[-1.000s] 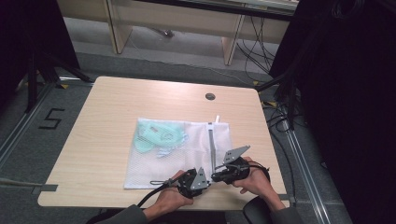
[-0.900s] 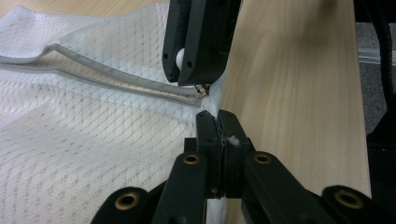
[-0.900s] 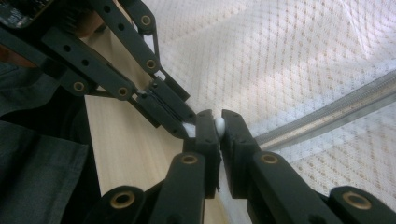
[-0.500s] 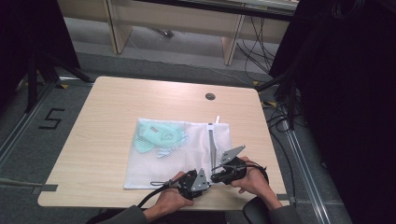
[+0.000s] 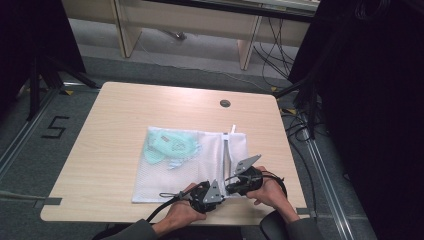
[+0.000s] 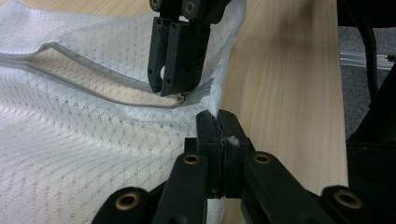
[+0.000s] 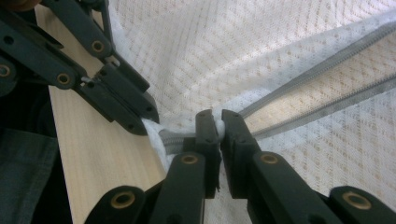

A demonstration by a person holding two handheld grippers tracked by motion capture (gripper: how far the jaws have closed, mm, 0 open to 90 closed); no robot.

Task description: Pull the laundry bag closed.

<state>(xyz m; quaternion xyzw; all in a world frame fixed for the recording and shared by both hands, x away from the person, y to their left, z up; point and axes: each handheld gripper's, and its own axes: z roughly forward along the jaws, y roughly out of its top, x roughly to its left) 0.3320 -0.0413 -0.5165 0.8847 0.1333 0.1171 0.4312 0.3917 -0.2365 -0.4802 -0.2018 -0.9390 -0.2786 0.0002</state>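
Nothing had shifted since a second before: my left gripper (image 6: 218, 123) stayed clenched on the corner of the mesh bag (image 5: 175, 170) at the table's (image 5: 125, 115) near edge, and my right gripper (image 7: 215, 122) stayed clamped on the zip end (image 7: 173, 139). With the zip (image 5: 226, 155) open, I judged pulling it shut came next.

A pale wooden table (image 5: 125, 120) stands on grey floor, with a round grommet (image 5: 225, 103) near its far edge. A white mesh bag (image 5: 170, 175) lies flat on it toward the near edge, holding mint-green cloth (image 5: 170, 146).
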